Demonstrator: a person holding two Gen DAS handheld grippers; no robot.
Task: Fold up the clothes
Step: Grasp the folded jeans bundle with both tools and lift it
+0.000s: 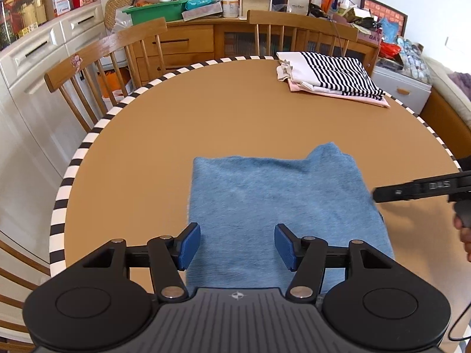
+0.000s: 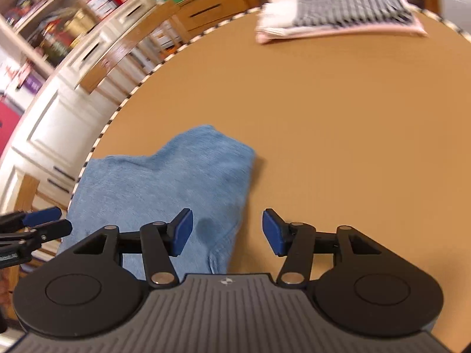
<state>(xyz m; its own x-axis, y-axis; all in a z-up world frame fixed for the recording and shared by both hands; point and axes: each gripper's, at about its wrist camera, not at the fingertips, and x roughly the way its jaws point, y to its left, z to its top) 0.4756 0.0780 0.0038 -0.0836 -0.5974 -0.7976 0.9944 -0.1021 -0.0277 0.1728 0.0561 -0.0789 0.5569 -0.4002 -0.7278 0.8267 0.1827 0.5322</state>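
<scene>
While both grippers hover with jaws apart and empty, we see the blue garment (image 1: 279,203) lying just ahead beneath the left gripper (image 1: 237,246), the right gripper (image 2: 227,232) over its right edge.

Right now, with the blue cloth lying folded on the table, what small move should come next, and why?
Probably lower the left gripper to the blue cloth's near edge and pinch it. Both grippers are open and empty, and the cloth looks only partly folded beside the finished pile.

Bright even daylight, soft shadows under the folded blue terry towel (image 2: 164,188), strong fisheye bending at edges, left view sharp, right view motion-blurred at the striped folded clothes pile (image 2: 341,8)
</scene>
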